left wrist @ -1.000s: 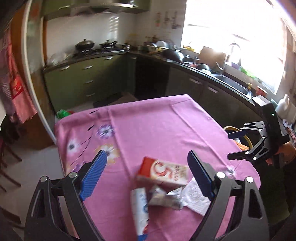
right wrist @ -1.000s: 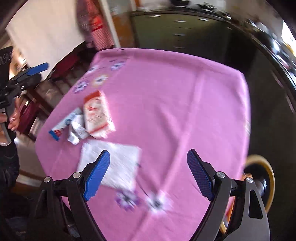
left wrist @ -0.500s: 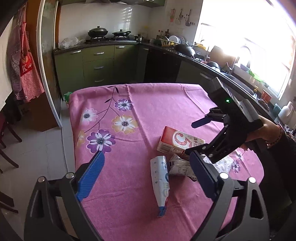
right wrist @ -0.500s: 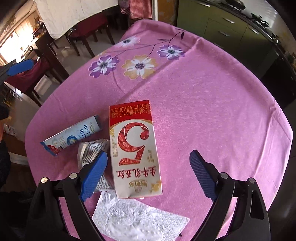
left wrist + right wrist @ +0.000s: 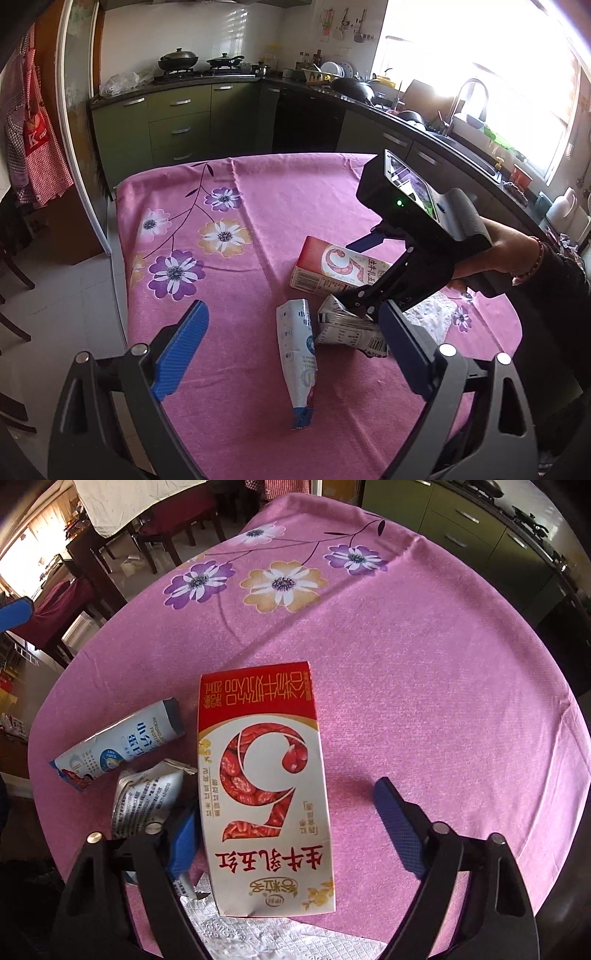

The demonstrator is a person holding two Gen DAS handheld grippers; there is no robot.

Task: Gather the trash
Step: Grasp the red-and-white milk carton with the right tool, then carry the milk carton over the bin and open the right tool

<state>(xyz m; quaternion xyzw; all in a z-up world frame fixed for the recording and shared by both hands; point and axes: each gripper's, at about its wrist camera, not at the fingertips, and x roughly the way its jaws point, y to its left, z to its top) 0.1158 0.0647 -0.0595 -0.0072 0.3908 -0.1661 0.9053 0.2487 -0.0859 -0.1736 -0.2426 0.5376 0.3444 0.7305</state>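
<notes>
Straddling carton with right gripper, long axis running near-to-far between closing jaws, not gripping yet. Hovering left gripper wide open, empty, farther off.

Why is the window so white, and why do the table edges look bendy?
Left wrist view: sunlight overexposes the window into white glare, washing out the faucet. Both views: the fisheye lens curves the pink tablecloth and darkens the corners. Right wrist view: sharp; the red carton casts a soft shadow.

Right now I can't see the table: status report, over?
Right gripper jaws closing astride red carton, not gripping. Left gripper open, empty. Crumpled pack crowds the left jaw.
</notes>
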